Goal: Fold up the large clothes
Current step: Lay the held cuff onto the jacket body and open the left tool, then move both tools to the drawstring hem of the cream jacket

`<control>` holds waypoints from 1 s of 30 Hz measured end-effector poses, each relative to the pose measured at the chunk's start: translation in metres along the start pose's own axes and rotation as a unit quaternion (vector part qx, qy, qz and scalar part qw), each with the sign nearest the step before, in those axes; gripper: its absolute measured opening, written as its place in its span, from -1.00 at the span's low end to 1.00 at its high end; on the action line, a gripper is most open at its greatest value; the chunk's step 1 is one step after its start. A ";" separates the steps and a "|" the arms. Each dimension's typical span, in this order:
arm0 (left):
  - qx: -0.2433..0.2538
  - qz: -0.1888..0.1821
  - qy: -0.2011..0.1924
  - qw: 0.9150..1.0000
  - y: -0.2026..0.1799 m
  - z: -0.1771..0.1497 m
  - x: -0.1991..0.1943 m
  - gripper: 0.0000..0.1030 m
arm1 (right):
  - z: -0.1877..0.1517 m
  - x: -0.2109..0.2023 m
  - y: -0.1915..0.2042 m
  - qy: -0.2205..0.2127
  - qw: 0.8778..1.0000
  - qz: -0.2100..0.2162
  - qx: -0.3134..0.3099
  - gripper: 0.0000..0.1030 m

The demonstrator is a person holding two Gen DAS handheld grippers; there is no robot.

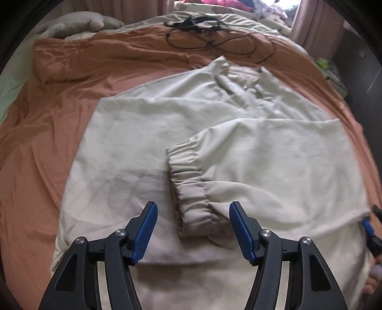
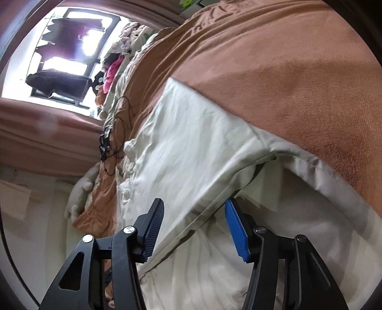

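A large pale beige jacket [image 1: 143, 133] lies flat on an orange-brown bed sheet [image 1: 59, 107]. One sleeve is folded across the body, its gathered elastic cuff [image 1: 188, 181] near the middle. My left gripper [image 1: 193, 214] is open above the jacket, its jaws on either side of the cuff, holding nothing. My right gripper [image 2: 194, 212] is open at the jacket's side edge [image 2: 214, 190], with a raised fold of fabric between its fingers. The right gripper's blue tip also shows at the right edge of the left wrist view [image 1: 367, 226].
A tangle of black cable [image 1: 205, 31] lies on the sheet beyond the collar. Grey pillows [image 1: 78, 23] sit at the far left. Piled clothes [image 2: 112, 71], pink curtains [image 1: 317, 21] and a bright window [image 2: 71, 43] lie beyond the bed.
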State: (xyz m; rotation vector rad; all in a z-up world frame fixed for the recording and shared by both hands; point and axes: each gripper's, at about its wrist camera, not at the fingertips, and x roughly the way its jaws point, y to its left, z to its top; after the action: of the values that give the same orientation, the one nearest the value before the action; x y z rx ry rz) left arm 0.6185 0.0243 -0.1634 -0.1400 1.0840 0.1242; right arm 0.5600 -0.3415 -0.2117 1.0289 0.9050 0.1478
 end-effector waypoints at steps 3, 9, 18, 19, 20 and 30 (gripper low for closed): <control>-0.011 -0.002 0.010 1.000 0.003 -0.003 0.019 0.24 | 0.005 0.000 -0.007 -0.007 1.000 -0.016 0.006 0.07; -0.029 -0.003 0.023 0.999 0.018 -0.009 0.040 0.25 | 0.006 -0.002 0.000 -0.010 0.999 -0.040 -0.018 0.07; -0.048 -0.042 -0.015 0.998 0.034 -0.024 -0.015 0.25 | -0.013 -0.034 0.013 -0.031 0.996 -0.048 -0.074 0.08; -0.049 -0.047 -0.021 0.997 0.035 -0.028 -0.024 0.24 | -0.016 -0.041 0.015 -0.037 0.995 -0.051 -0.078 0.09; -0.050 -0.053 -0.028 0.997 0.037 -0.033 -0.036 0.25 | -0.019 -0.045 0.019 -0.043 0.994 -0.055 -0.083 0.11; -0.008 -0.051 -0.122 0.991 0.037 -0.085 -0.135 0.79 | -0.073 -0.113 0.024 -0.074 0.985 -0.038 -0.149 0.68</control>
State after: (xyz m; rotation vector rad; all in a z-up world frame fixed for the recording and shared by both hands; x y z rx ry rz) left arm 0.4759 0.0413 -0.0844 -0.1893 0.8301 0.0568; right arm 0.4427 -0.3359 -0.1414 0.7154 0.7597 0.1361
